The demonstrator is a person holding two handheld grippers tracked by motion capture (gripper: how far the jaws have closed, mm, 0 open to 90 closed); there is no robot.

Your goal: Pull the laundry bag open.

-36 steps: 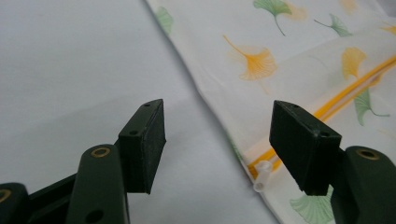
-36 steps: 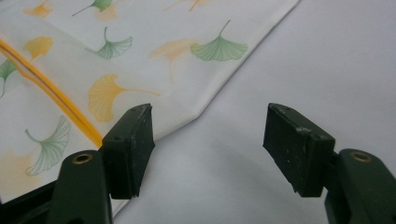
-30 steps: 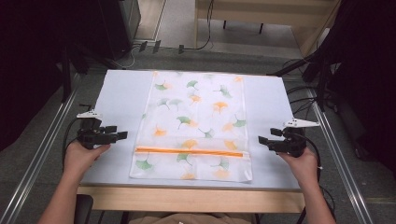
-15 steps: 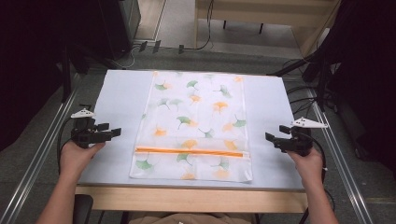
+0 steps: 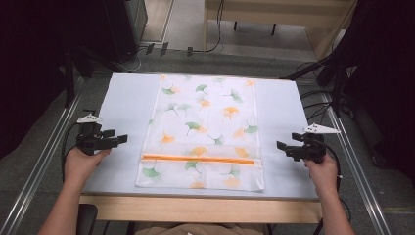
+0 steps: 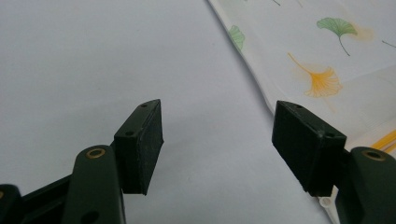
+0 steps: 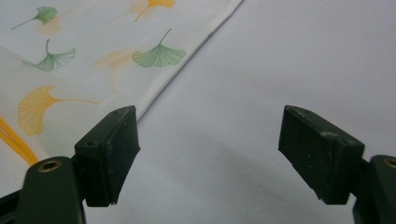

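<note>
A white mesh bag (image 5: 203,129) printed with green and orange ginkgo leaves lies flat in the middle of the pale table (image 5: 129,98). An orange zipper (image 5: 198,159) runs across it near the front. My left gripper (image 5: 121,139) rests on the table left of the bag, open and pointing at its edge. My right gripper (image 5: 281,146) sits to the bag's right, also open; its jaws have just been opening with nothing between them. In the left gripper view the left gripper (image 6: 217,140) frames bare table beside the bag (image 6: 327,46). The right gripper (image 7: 208,154) faces the bag's hem (image 7: 93,51).
Metal rails (image 5: 44,161) run along both sides of the table. Cables (image 5: 318,105) lie off the right edge. The wooden front edge (image 5: 195,208) is near the person's body, and dark equipment (image 5: 122,24) stands behind the far left corner.
The right gripper has drawn slightly to the right, away from the bag, and its jaws stand a little wider. The left gripper has barely shifted.
</note>
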